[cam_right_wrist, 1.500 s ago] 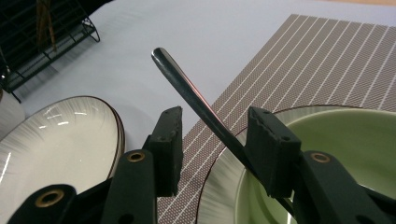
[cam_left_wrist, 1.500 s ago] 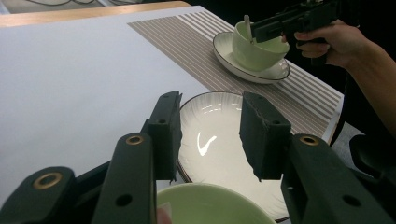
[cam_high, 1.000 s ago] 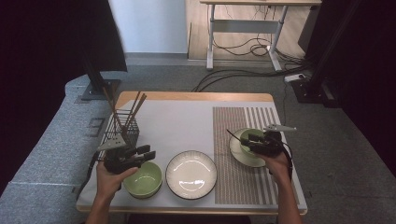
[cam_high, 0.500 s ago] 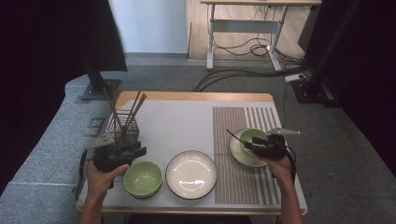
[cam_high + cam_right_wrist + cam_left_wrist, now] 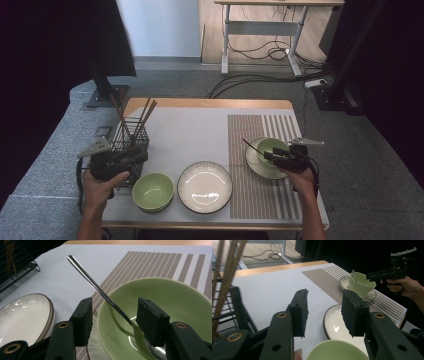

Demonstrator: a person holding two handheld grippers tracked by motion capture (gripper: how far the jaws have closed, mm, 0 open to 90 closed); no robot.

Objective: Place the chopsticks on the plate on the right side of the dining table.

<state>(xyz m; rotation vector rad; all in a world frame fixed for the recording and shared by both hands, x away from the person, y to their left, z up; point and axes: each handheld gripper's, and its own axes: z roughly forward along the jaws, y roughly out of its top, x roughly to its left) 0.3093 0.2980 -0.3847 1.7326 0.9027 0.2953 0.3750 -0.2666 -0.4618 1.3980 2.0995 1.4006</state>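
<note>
- The table [image 5: 195, 132] has a pale matte top with a wooden far edge; its near edge is partly covered by the person's forearms in the high view.
- A striped woven placemat [image 5: 260, 165] lies on the table's right part, brown ribbed bands on white.
- The wire basket [image 5: 131, 137] at the left holds wooden chopsticks [image 5: 142, 117]; the left gripper [image 5: 141, 156] hides its near side, and the left gripper view cuts it off at the edge.
- The white plate [image 5: 205, 186], round with a dark rim and fine ribbing, sits at the middle front.
- A glossy green bowl [image 5: 152, 191] stands just left of it; only its rim shows in the left gripper view.
- The left gripper hovers beside the basket, jaws apart with nothing between them.
- A second green bowl [image 5: 160, 317] rests on a saucer [image 5: 260, 165] on the placemat.
- The right gripper [image 5: 113, 322] hangs over this bowl, jaws apart, having just been opening; the polished steel spoon [image 5: 100, 291] passes between them, leaning on the rim. Its scoop is partly hidden behind the right jaw, and I cannot tell whether that pad touches it.
</note>
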